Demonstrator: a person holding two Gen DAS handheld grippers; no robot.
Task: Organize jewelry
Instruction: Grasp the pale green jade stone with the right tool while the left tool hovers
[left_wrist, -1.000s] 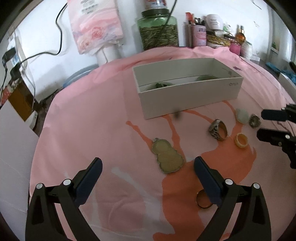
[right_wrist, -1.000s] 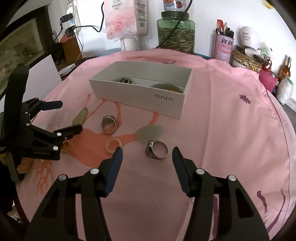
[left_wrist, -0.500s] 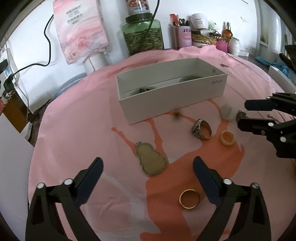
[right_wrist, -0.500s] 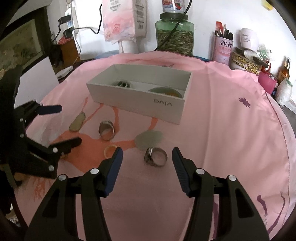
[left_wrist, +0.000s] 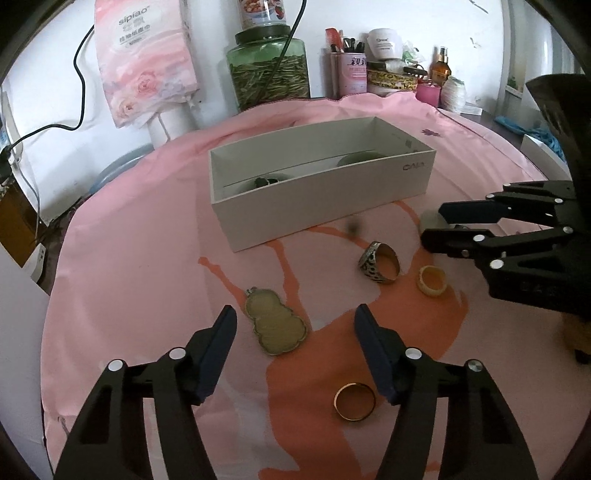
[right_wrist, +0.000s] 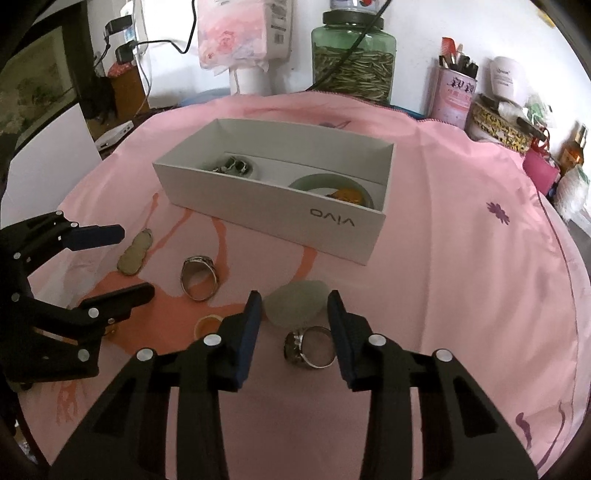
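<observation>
A white box (left_wrist: 325, 201) (right_wrist: 258, 206) on the pink cloth holds a green bangle (right_wrist: 332, 182) and dark jewelry (right_wrist: 232, 166). My left gripper (left_wrist: 295, 325) is open, its fingers either side of a gourd-shaped pendant (left_wrist: 275, 325) (right_wrist: 135, 251). A gold ring (left_wrist: 354, 400) lies by its right finger. A silver ring (left_wrist: 378, 262) (right_wrist: 197, 277) and a yellow ring (left_wrist: 431, 281) (right_wrist: 207, 325) lie in between. My right gripper (right_wrist: 293, 314) (left_wrist: 434, 225) is open, around a second silver ring (right_wrist: 310, 347) beside a pale jade stone (right_wrist: 297, 306).
A green glass jar (left_wrist: 269, 74), a pink tissue pack (left_wrist: 144, 59), a pink pen cup (left_wrist: 349, 70) and cosmetics stand along the back wall. Cables hang at the left. A white board (right_wrist: 48, 144) stands off the table's left edge.
My left gripper has pulled back and now frames the gourd pendant, with the gold ring in full view. My right gripper has moved forward and down over the silver ring, jaws narrower.
</observation>
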